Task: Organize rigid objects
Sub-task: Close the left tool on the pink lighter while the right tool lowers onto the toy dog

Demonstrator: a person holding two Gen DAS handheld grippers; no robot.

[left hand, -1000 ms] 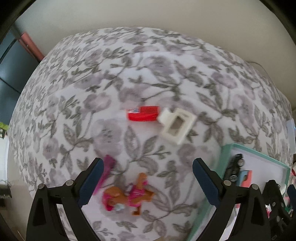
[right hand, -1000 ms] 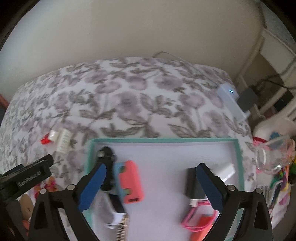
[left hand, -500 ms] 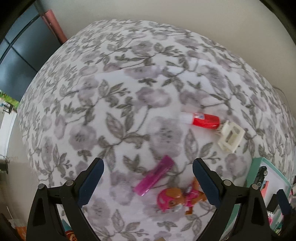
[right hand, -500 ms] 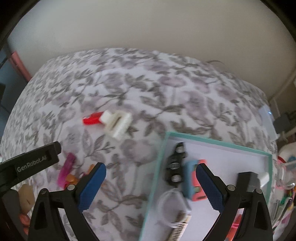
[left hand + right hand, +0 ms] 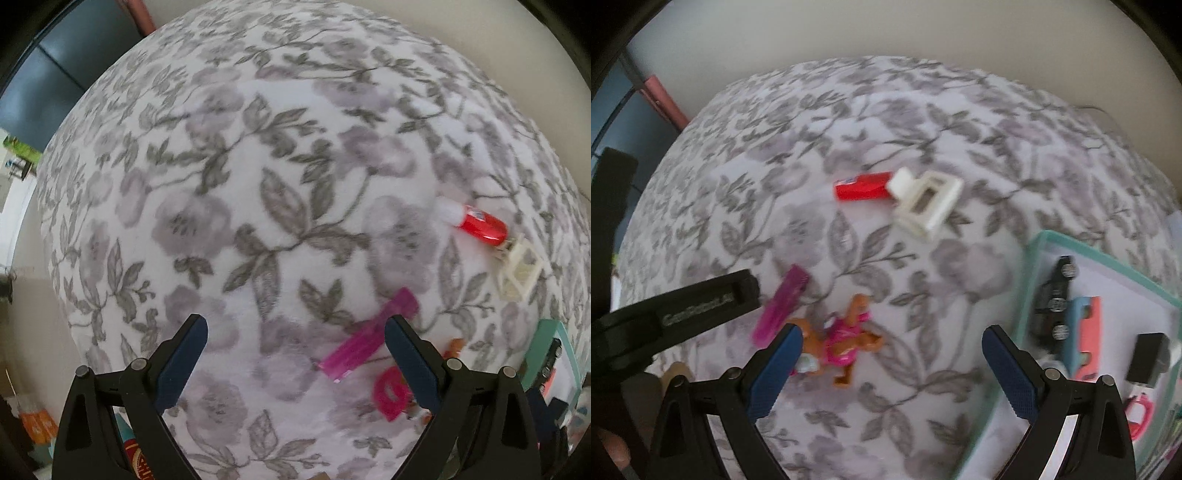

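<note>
Your left gripper (image 5: 293,338) is spread wide, holding nothing, above the floral cloth (image 5: 229,177). The magenta stick (image 5: 365,338) lies just ahead of its right finger, long axis running diagonally up and to the right, so this arm looks nearer. The dog figure (image 5: 838,341) lies flat beside the stick, brown with a pink vest. Your right gripper (image 5: 890,349) is also spread and empty, the figure just at its left fingertip. Red tube (image 5: 862,186) and white clip (image 5: 929,205) touch, farther ahead. The teal tray (image 5: 1030,258) sits right, already holding toy cars.
</note>
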